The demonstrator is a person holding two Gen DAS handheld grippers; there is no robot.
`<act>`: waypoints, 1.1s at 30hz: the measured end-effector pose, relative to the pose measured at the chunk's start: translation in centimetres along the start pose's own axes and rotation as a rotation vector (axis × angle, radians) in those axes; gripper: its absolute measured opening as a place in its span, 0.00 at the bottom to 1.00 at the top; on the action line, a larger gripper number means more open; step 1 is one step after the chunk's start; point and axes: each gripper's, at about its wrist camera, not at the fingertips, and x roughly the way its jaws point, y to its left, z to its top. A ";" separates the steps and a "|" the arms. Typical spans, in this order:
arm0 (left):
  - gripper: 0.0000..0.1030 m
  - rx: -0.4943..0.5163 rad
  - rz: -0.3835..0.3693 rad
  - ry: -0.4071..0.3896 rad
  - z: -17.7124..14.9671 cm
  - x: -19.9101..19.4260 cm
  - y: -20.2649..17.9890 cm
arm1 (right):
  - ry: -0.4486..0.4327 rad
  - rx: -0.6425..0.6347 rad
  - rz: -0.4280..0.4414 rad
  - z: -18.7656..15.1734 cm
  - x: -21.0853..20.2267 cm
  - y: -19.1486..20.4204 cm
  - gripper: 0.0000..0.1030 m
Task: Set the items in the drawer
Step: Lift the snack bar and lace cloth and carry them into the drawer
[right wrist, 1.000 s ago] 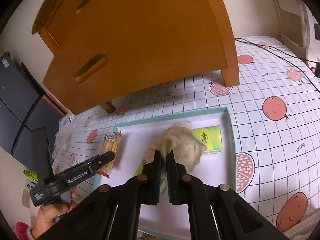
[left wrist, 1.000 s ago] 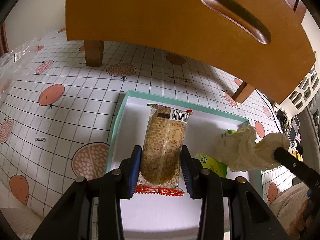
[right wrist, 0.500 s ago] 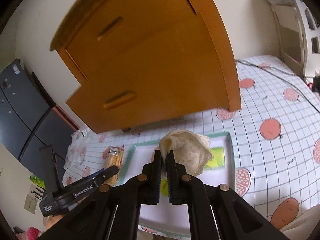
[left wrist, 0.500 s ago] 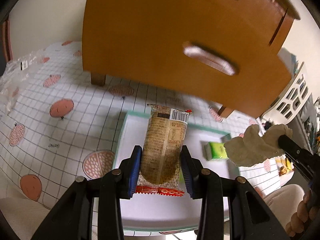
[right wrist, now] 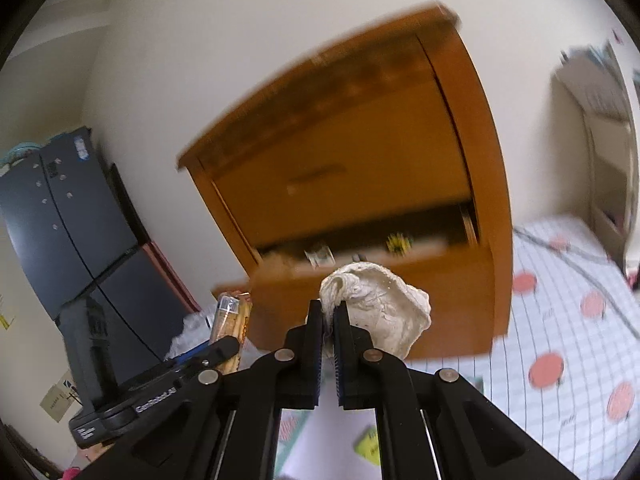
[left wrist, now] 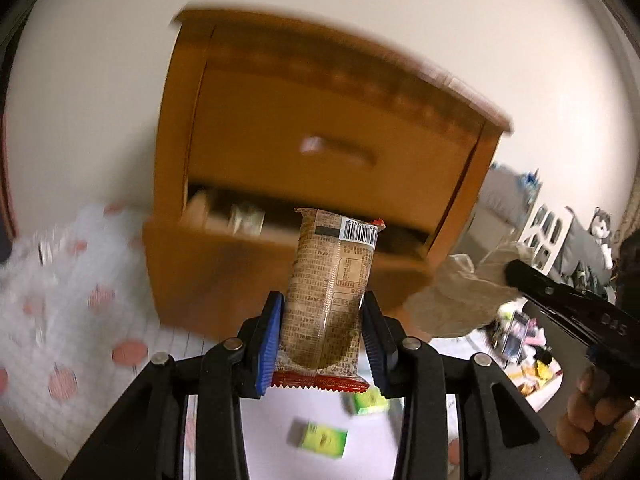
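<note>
The left claw [left wrist: 322, 336] stands partly open, its blue pads [left wrist: 270, 344] clamped inward; the right claw [right wrist: 329, 332] is pinched almost shut (a hand [left wrist: 592, 412] grips its handle).

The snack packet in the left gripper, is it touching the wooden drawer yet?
Cannot tell. The left wrist view shows the snack packet overlapping the open drawer, but blur and the head-on angle hide any gap.

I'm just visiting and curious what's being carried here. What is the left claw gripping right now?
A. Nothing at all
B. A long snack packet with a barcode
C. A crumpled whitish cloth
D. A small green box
B: in the left wrist view the left claw is shut on the snack packet, its pads pressing both sides; the crumpled cloth is in the right claw instead.
</note>
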 end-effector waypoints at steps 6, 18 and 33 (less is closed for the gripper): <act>0.39 0.043 -0.018 -0.070 5.4 -0.5 -1.0 | -0.082 -0.053 0.008 5.7 -0.7 1.6 0.05; 0.39 0.132 0.035 -0.097 12.4 1.1 -2.4 | -0.092 -0.164 -0.081 12.1 1.4 2.4 0.05; 0.39 0.126 0.114 0.068 10.2 8.1 0.2 | 0.085 -0.127 -0.146 8.9 8.6 -1.2 0.05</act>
